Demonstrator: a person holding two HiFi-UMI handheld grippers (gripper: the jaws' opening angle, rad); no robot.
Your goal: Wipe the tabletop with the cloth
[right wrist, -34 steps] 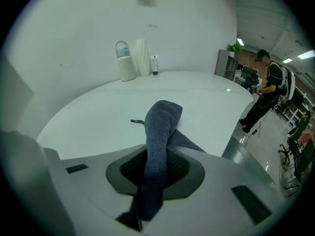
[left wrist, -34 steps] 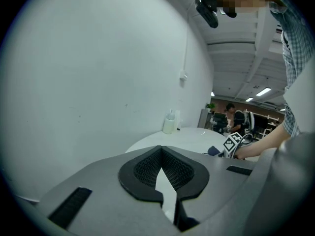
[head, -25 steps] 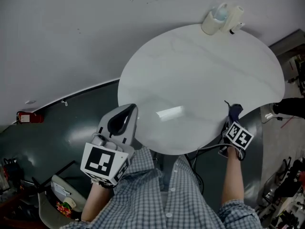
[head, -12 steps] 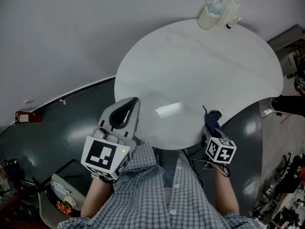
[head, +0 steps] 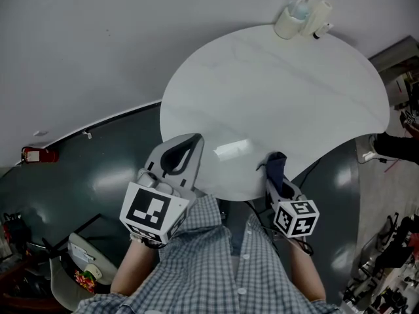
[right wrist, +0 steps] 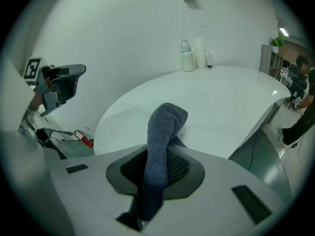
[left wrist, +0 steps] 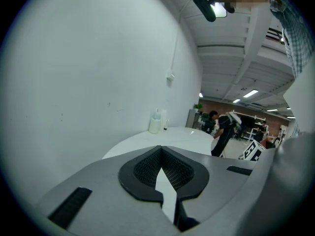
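- The cloth (head: 275, 165) was gripped in the jaws of the right gripper (head: 281, 183) at the near edge of the tabletop (head: 275, 90).
- The left gripper (head: 194, 140) was seen closed and empty at the tabletop's near-left edge.

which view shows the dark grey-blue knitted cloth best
The right gripper view: the dark grey-blue knitted cloth fills the centre, clamped in the right gripper. The head view shows a small strip of it at the near edge of the round white tabletop. The left gripper view does not show it.
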